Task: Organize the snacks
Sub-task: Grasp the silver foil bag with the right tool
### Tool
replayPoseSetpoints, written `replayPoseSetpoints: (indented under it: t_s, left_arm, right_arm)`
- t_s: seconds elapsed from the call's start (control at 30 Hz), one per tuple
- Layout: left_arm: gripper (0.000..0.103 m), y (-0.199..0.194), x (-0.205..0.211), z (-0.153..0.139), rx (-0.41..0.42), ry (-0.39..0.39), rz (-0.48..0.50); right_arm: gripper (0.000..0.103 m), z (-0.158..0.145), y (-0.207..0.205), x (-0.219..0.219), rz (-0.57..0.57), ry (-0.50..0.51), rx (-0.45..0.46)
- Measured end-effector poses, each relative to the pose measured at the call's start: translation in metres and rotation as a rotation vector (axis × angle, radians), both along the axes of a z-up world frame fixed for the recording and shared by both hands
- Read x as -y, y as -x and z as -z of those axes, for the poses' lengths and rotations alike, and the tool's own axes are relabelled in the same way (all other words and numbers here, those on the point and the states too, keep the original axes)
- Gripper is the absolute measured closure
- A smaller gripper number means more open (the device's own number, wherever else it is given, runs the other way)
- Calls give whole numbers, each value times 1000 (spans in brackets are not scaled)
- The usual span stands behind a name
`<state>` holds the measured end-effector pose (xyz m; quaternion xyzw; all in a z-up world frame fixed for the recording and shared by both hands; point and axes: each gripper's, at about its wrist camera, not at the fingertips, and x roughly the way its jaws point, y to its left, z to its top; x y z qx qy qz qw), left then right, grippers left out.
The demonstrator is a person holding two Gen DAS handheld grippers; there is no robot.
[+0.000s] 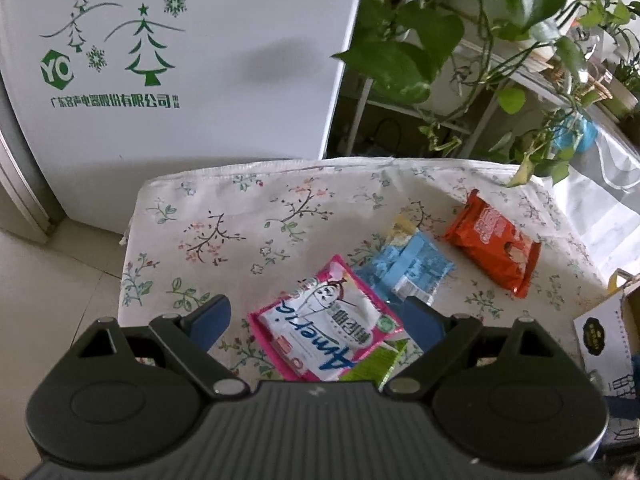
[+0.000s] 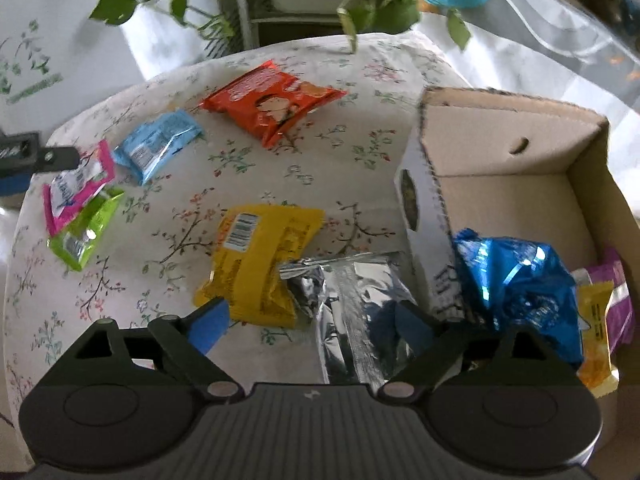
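Hovering left gripper (image 1: 318,322): jaws wide open, holding nothing, right above the pink packet (image 1: 326,322) near the table's left edge.
Right gripper (image 2: 314,322): jaws wide open, holding nothing, above the silver bag (image 2: 352,312) at the near edge of the table (image 2: 256,168).
Silver bag: lies flat, touching the yellow packet (image 2: 260,260) and the box (image 2: 500,152).
Box: open cardboard, at the table's right edge. Inside lie a shiny blue bag (image 2: 516,280), a small yellow packet (image 2: 596,320) and a purple packet (image 2: 618,300).
Green packet (image 2: 86,232): near the left edge, partly under the pink packet.
Light blue packet (image 1: 404,272): just beyond the pink packet, its near corner touching it.
Orange packet (image 1: 494,244): farther back, toward the far edge, apart from the others.
Table: covered with a flowered cloth.
Far side: a white fridge (image 1: 180,60) with green trees on it, and leafy plants (image 1: 480,40).
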<state>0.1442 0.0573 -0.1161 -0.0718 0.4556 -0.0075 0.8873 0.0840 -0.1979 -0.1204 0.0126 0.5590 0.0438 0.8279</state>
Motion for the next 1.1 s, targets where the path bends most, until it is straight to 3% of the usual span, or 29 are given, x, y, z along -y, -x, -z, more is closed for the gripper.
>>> replayPoseSetpoints:
  t_s: [0.1, 0.3, 0.6, 0.8, 0.93, 1.03, 1.1]
  left_arm:
    - [11, -4, -3, 7, -5, -6, 12]
    - [11, -7, 2, 14, 8, -33, 68]
    - [12, -8, 11, 21, 0, -46, 106]
    - [15, -3, 16, 21, -3, -35, 139]
    - [19, 3, 17, 20, -29, 12, 176]
    - [23, 9, 22, 14, -51, 48, 267]
    - [22, 15, 24, 8, -37, 31, 309]
  right_arm:
    - [4, -3, 2, -3, -43, -38, -8]
    - [7, -18, -1, 8, -68, -251, -17]
    - [7, -10, -5, 17, 0, -83, -3]
    - [3, -1, -2, 4, -48, -62, -29]
    - [3, -5, -1, 2, -86, -183, -45]
    - [6, -11, -2, 5, -110, -302, -62]
    - [6, -17, -4, 9, -82, -304, -40]
